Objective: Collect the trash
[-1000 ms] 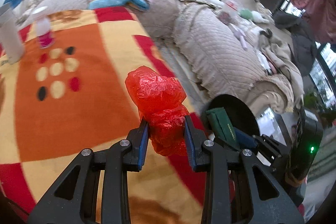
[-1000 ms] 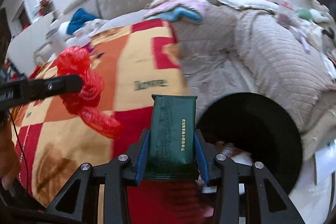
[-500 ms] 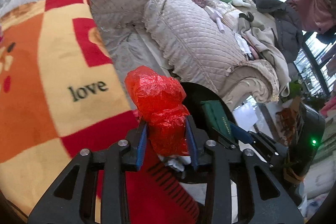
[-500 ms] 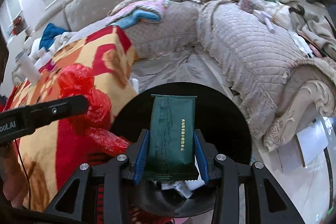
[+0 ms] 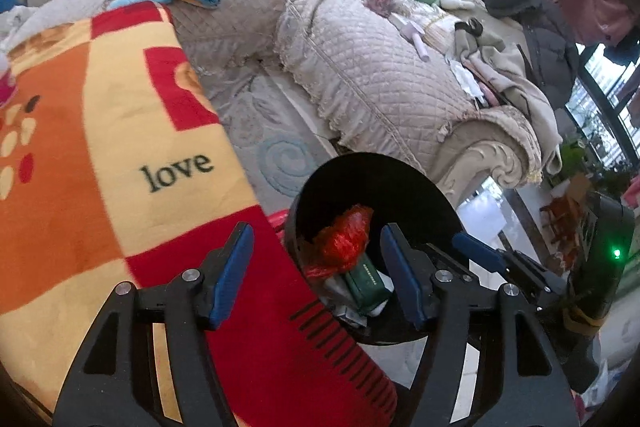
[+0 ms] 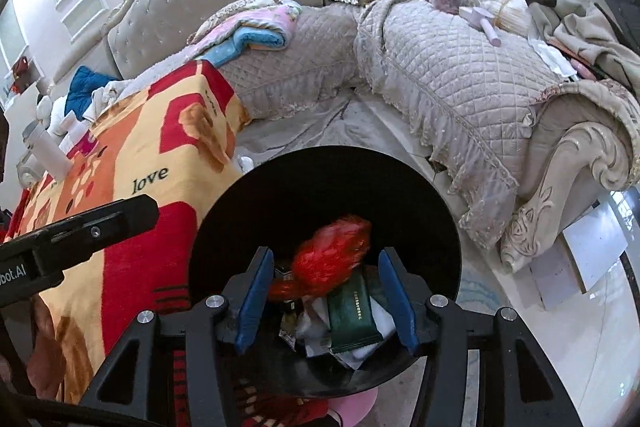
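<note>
A black round trash bin point(image 5: 400, 179) point(image 6: 320, 179) stands on the floor beside the blanket-covered table. Inside it lie a crumpled red plastic bag point(image 5: 344, 239) point(image 6: 332, 259), a dark green packet point(image 5: 366, 283) point(image 6: 352, 315) and white scraps. My left gripper point(image 5: 316, 271) is open and empty above the bin's left edge. My right gripper point(image 6: 326, 299) is open and empty directly over the bin. The right gripper's blue fingers point(image 5: 476, 251) show at the bin's right in the left wrist view. The left gripper's black body point(image 6: 80, 231) shows at the left in the right wrist view.
An orange, yellow and red "love" blanket point(image 5: 100, 155) point(image 6: 132, 163) covers the table at left. A beige quilted sofa point(image 5: 380, 75) point(image 6: 440, 59) with folded towels point(image 6: 252, 27), clothes and small items curves behind the bin. White bottles point(image 6: 48, 151) stand on the table's far end.
Both grippers have opened over the bin. The red bag left my left gripper and the green packet left my right gripper; both now lie inside the bin.
</note>
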The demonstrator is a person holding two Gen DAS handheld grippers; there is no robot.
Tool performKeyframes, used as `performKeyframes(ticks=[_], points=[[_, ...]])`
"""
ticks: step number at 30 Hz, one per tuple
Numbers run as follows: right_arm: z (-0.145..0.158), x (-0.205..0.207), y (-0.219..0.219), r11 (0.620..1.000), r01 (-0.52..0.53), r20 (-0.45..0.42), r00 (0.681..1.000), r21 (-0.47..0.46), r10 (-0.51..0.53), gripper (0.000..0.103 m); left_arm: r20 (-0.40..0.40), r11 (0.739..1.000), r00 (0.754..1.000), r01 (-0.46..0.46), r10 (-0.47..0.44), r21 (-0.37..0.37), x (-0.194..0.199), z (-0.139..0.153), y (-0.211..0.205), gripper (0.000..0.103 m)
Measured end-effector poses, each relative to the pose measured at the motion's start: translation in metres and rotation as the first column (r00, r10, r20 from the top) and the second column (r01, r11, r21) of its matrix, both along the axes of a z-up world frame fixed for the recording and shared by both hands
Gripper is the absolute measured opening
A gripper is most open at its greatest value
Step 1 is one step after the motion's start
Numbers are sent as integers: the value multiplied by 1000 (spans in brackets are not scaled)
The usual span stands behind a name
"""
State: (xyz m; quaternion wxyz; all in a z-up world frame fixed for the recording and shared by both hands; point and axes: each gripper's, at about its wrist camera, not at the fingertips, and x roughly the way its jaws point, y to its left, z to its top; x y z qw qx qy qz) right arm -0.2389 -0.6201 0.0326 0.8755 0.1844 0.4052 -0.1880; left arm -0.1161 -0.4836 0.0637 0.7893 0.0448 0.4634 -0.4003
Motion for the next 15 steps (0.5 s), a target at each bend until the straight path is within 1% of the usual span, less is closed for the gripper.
performKeyframes(ticks=[2,4,6,7,8,15], points=[[5,-2,6,1000,5,15,1000,-12,-5,53,33,1000,999,-16,16,8,-3,4,7,65],[9,-3,11,1000,8,29,1000,-25,-7,56,89,999,996,-31,29,22,-9,9,12,65],[17,-5,18,999,14,46,999,-50,-12,62,141,999,989,-39,34,33,-15,14,18,65],[20,-6,22,998,16,53,998,-60,-13,65,153,999,988,-39,34,31,-17,16,21,65],[24,-8,25,997,18,64,998,-71,-13,66,161,999,986,-43,38,27,-18,18,23,65],[45,-14,42,994,25,105,994,-110,-14,66,227,997,971,-75,75,-9,-29,30,46,65]])
